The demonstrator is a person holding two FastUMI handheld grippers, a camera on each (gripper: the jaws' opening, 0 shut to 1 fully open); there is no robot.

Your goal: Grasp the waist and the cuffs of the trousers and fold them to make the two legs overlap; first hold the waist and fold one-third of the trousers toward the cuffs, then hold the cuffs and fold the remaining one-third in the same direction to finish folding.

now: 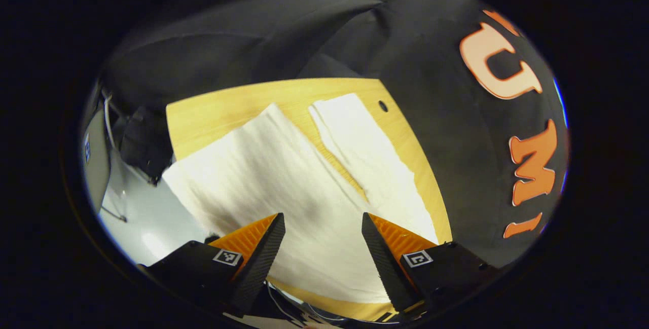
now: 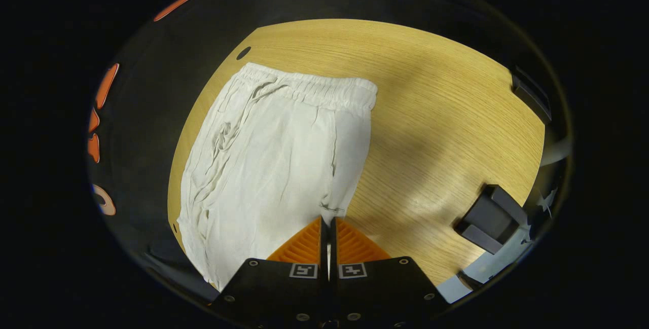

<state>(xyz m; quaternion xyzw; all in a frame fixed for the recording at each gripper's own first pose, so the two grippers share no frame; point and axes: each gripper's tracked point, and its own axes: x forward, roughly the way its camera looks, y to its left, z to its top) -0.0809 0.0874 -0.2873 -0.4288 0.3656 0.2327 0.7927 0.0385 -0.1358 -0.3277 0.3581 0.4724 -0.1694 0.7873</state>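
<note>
The white trousers [image 2: 274, 161] lie flat on the wooden worktop [image 2: 446, 116], close along one of its long edges, with the elasticated waistband [image 2: 312, 88] toward the far corner in the right gripper view and the two legs spread apart in the left gripper view, a wedge of bare wood showing between them. The left gripper [image 1: 323, 220] hangs over the wider leg with its fingers standing well apart and nothing between them. The right gripper [image 2: 328, 225] has its fingers pressed together right at the edge of the cloth near a small pucker in the fabric; whether a bit of cloth is nipped between them I cannot tell from here. The cloth looks thin, light and limp (creased already along the side nearest the worktop's edge), so I'd judge it will sag and drag rather than hold a fold line, and will slide easily on the smooth wood. The gathered waistband is the thickest, firmest part and the sensible place to pinch at one end, with a hemmed cuff at the other, lifting both together so one leg lays over its twin.
</note>
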